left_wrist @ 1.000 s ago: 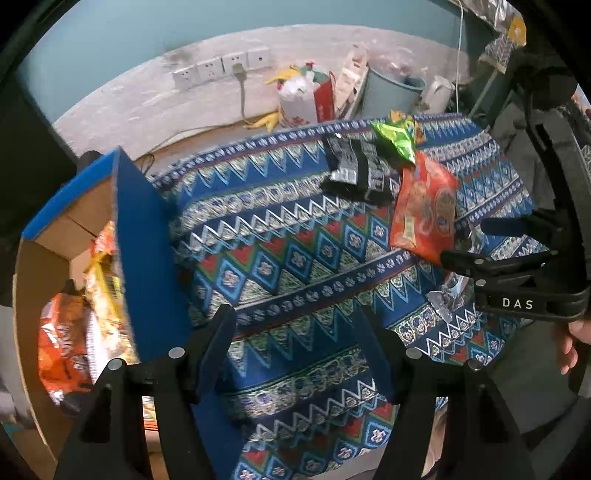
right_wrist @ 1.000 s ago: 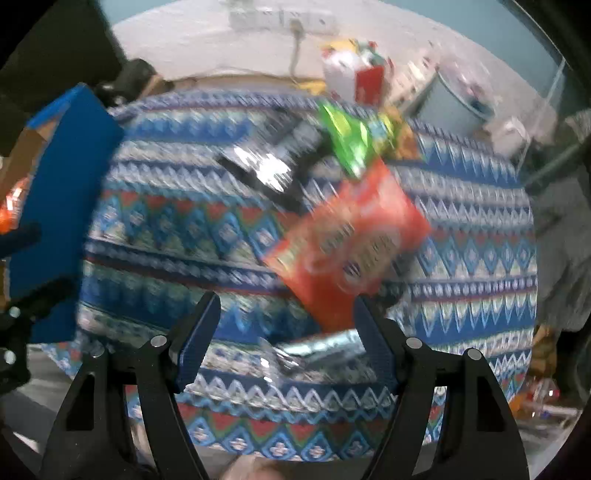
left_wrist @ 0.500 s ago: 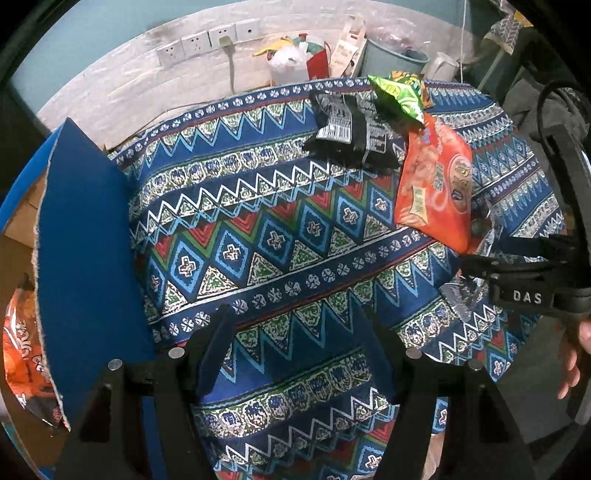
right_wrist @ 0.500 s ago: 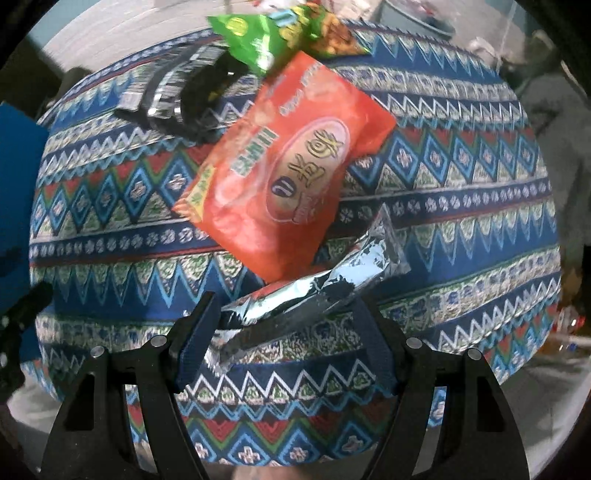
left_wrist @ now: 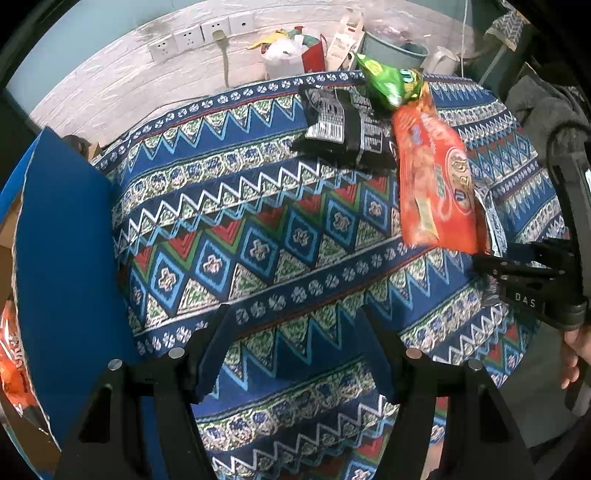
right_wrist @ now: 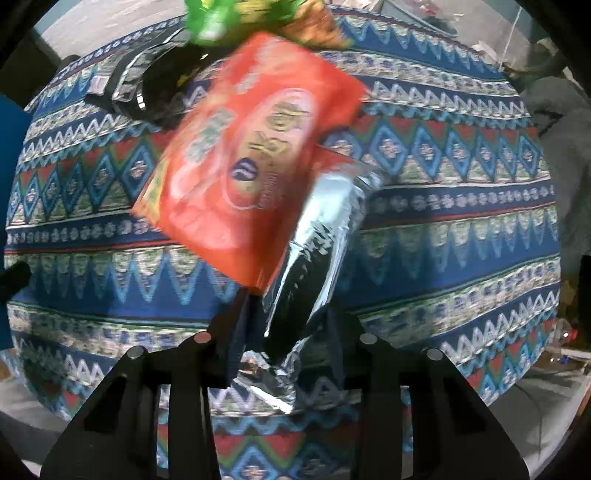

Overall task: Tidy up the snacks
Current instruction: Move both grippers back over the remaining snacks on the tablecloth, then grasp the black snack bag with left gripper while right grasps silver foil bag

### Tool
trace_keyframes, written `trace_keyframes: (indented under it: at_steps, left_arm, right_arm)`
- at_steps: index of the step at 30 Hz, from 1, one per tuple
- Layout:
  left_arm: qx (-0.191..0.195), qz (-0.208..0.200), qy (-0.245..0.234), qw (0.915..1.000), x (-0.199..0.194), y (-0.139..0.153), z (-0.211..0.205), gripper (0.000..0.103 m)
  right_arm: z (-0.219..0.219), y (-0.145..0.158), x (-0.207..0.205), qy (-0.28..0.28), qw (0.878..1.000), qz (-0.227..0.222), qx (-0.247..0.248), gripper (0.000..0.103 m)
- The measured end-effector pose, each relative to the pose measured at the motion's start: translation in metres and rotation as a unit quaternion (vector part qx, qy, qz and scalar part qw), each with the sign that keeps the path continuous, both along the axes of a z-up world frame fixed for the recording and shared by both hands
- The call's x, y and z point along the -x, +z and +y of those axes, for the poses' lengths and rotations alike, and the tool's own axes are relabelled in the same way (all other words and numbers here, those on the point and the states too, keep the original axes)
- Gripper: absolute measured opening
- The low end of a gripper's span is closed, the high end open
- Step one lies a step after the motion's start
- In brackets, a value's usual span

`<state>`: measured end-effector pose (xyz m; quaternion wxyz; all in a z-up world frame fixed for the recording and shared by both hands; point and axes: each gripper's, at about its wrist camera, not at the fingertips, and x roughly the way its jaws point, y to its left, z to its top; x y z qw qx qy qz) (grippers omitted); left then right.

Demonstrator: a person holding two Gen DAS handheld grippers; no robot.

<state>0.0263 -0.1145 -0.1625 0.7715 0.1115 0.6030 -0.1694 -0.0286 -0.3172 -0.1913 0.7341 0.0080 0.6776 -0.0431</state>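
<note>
Silver foil fills the right gripper (right_wrist: 286, 332): its jaws are closing on the near end of the foil pack (right_wrist: 317, 236), whose long axis runs away from the claw, touching the orange bag (right_wrist: 251, 147). The left gripper (left_wrist: 291, 350) hangs half-open and empty; the box (left_wrist: 62, 236) lies far left.

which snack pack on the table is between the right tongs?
The silver foil packet, beside the big orange bag. The right tongs are closing on its near end; the green bag and black packs lie beyond, untouched.
</note>
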Motion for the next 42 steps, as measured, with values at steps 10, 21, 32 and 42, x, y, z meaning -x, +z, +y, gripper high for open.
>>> trace_keyframes:
  at_steps: [10,21,32,42]
  left_arm:
    - [0.036,0.008,0.030,0.9989,-0.033,0.004,-0.021,0.074]
    - [0.069,-0.008,0.064,0.9955,-0.082,0.006,-0.057,0.079]
    - [0.043,-0.005,0.065,0.9969,-0.117,-0.016,-0.084,0.081]
    - [0.046,0.002,0.044,0.9980,-0.123,-0.034,-0.085,0.055]
  right_arm:
    - [-0.066,0.018,0.010,-0.015,0.999,-0.045,0.028,0.031]
    - [-0.096,0.022,-0.025,0.017,0.994,-0.089,0.058,0.031]
    - [-0.073,0.030,-0.090,0.025,0.994,-0.101,0.035,0.031]
    - [-0.061,0.028,-0.100,0.029,0.994,-0.099,0.023,0.031]
